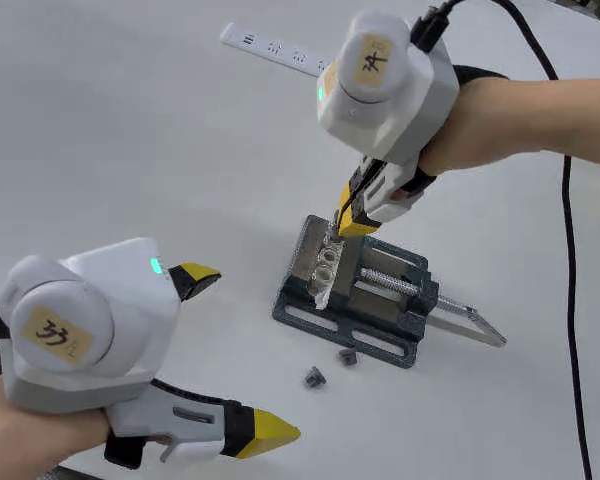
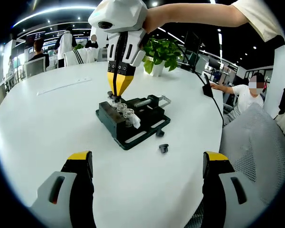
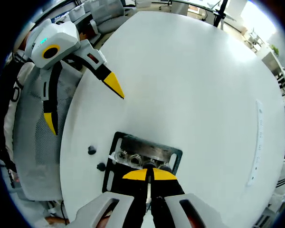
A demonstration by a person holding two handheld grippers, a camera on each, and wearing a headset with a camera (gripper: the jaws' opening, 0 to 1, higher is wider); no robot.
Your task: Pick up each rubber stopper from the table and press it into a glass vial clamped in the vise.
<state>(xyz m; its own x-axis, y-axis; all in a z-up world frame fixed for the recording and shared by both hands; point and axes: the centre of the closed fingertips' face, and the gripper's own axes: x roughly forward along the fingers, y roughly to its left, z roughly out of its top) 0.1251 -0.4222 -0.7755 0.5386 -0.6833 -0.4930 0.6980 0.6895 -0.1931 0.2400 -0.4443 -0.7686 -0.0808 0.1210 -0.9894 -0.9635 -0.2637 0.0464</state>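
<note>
1. Rubber stoppers (image 1: 314, 377): two small dark plugs on the smooth white table (image 1: 130, 150), beside the black metal vise (image 1: 385, 338).
2. Right gripper (image 1: 352, 222): yellow tips clenched together above the clear glass vials (image 1: 327, 265).
3. Left gripper (image 1: 238, 350): jaws released, spread wide.

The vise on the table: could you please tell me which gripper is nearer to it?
Right. The right gripper is at the vise, closed tips down among the clamped vials. The left gripper is open, off to the side, apart from it.

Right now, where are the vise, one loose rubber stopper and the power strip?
vise (image 1: 385, 310), head view, on its dark body.
rubber stopper (image 1: 314, 377), head view, on its top.
power strip (image 1: 275, 50), head view, on its middle.
</note>
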